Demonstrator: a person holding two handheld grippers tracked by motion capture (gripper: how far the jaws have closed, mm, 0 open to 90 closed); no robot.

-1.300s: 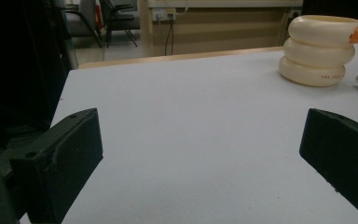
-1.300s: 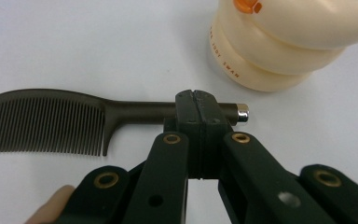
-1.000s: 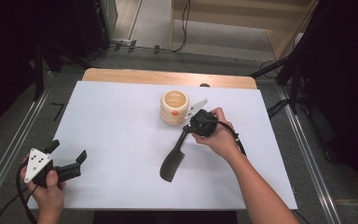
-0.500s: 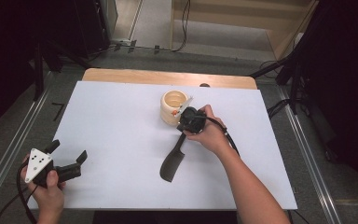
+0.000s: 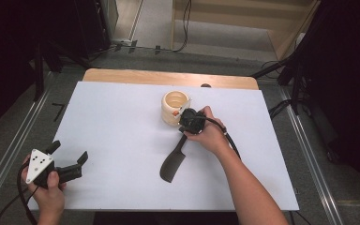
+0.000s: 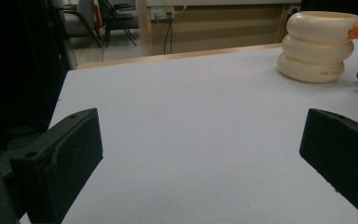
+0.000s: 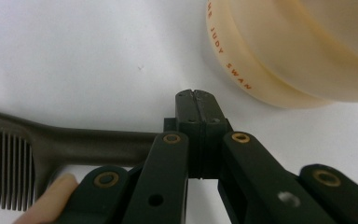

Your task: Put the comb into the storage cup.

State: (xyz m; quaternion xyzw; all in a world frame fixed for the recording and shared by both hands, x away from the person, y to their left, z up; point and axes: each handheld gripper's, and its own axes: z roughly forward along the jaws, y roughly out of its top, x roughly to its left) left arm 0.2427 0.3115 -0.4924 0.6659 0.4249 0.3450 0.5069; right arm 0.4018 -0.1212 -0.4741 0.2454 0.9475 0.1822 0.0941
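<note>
White table [image 5: 122, 122], seen from above. My right gripper [image 5: 191, 123] sits just past centre toward 1 o'clock, jaws clenched on the handle end of the dark comb [image 5: 172, 164], which runs toward 7 o'clock. The cream ribbed holder [image 5: 175, 108] stands just beside it at 11 o'clock. My left gripper [image 5: 68, 161], at 8 o'clock, is released, jaws wide.

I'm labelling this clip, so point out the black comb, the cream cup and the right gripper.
black comb [image 5: 171, 165], high view, on its toothed head.
cream cup [image 6: 318, 46], left gripper view, on its ribbed side.
right gripper [image 7: 199, 103], right gripper view, at its closed jaw tips.
</note>
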